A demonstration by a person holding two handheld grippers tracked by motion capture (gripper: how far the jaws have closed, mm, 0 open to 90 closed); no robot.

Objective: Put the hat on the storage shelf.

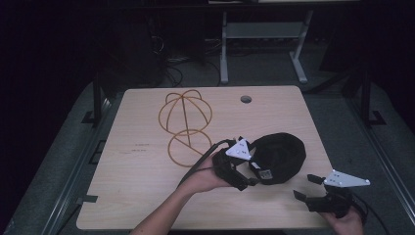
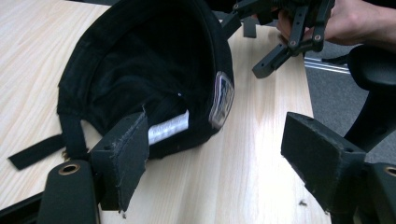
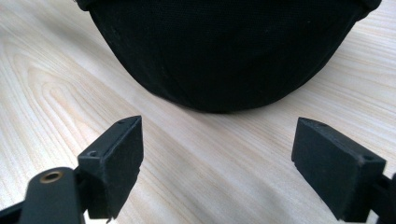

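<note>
A black cap [image 1: 279,156] lies upside down on the desk [image 1: 147,196], right of a wire hat stand [image 1: 186,125]. The left claw [image 2: 212,161] gapes wide at its rim; the right claw [image 3: 217,161], nearby, is wide too.

lab: bare wooden table [image 1: 147,196], metal desk frame [image 1: 264,44], floor cables [image 1: 171,68].

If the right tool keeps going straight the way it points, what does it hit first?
Most likely the black cap: it lies dead ahead of the right tool, whose open jaws have bare table between them and it.
</note>
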